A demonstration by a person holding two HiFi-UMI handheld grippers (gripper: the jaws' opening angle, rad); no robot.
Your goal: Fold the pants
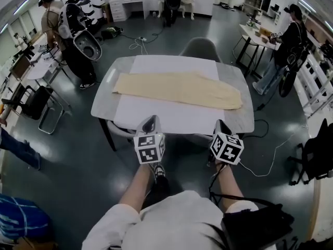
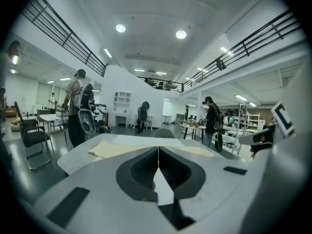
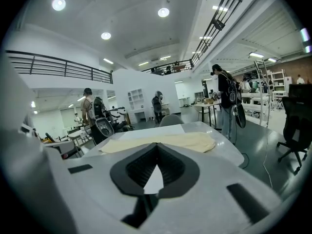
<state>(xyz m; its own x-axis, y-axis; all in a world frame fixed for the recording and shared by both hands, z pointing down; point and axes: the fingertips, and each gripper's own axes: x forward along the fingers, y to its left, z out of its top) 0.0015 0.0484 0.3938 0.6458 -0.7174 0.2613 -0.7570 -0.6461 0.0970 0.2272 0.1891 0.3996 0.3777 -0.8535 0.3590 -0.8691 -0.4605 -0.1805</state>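
At the left, the left gripper (image 1: 150,122) hung just short of the table's (image 1: 102,107) near edge, left of that edge's middle. In the left gripper view its jaws were pressed together along one thin seam with nothing between them (image 2: 158,151). The pants (image 1: 177,89) lay flat on a white sheet (image 1: 171,64) that covered the middle of the table. They were well beyond both grippers, toward the far edge and touched by neither.

Their long axis ran from the table's left edge to its right edge, crosswise to the way both grippers pointed. The axis was slightly skewed. The left end sat closer to the far left corner, while the right end, broader and rounded, came closer to the near edge. Which end was the waist could not be told for certain.

At the right, the right gripper (image 1: 220,125) hovered at the same near edge, right of its middle. Its jaws were likewise closed tight and empty in the right gripper view (image 3: 157,149), where the pants (image 3: 161,142) stretched straight across ahead.

As a judgement, each hand was the nearer one to its own end of the cloth. The left end lay out past the left gripper toward the left edge, and the right end only a little outside the right gripper. Both jaws would have to part before any pinch of the fabric.
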